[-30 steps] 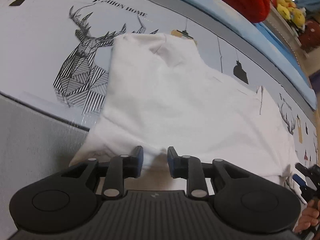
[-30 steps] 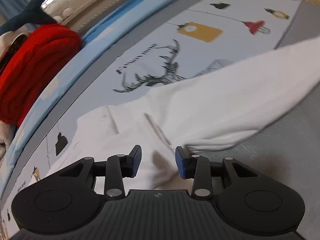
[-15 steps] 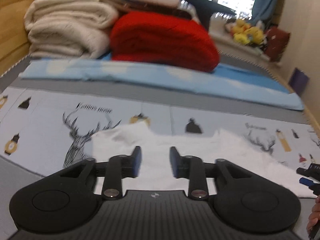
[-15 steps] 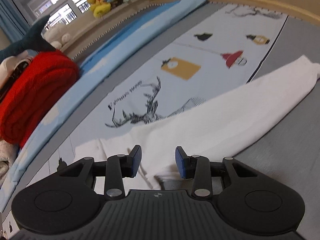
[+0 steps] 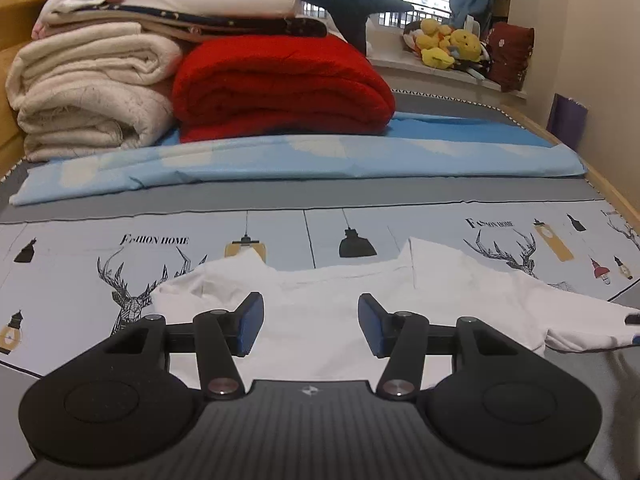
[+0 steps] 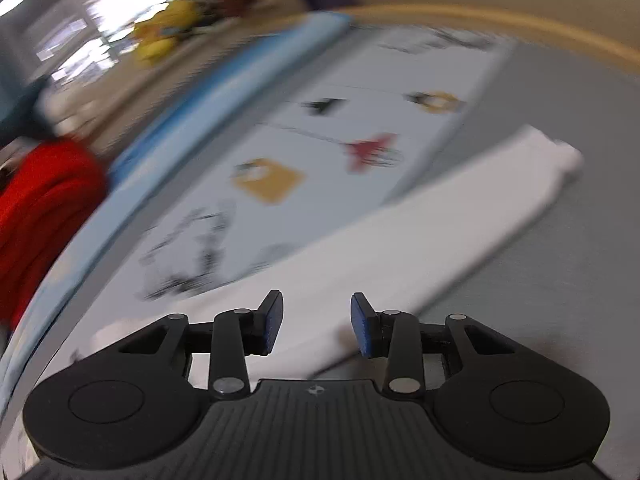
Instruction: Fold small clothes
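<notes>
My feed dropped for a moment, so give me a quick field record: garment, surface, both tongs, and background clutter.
garment: white garment lying flat on the bed, one long sleeve stretched out to the side
surface: printed sheet with deer and lamp motifs, grey cover beside it
left tongs: open, jaws have just been opening, nothing gripped, held above the garment
right tongs: open, jaws have just widened, nothing pinched; view blurred
background: red blanket, cream blankets, blue sheet, yellow plush toys
</notes>
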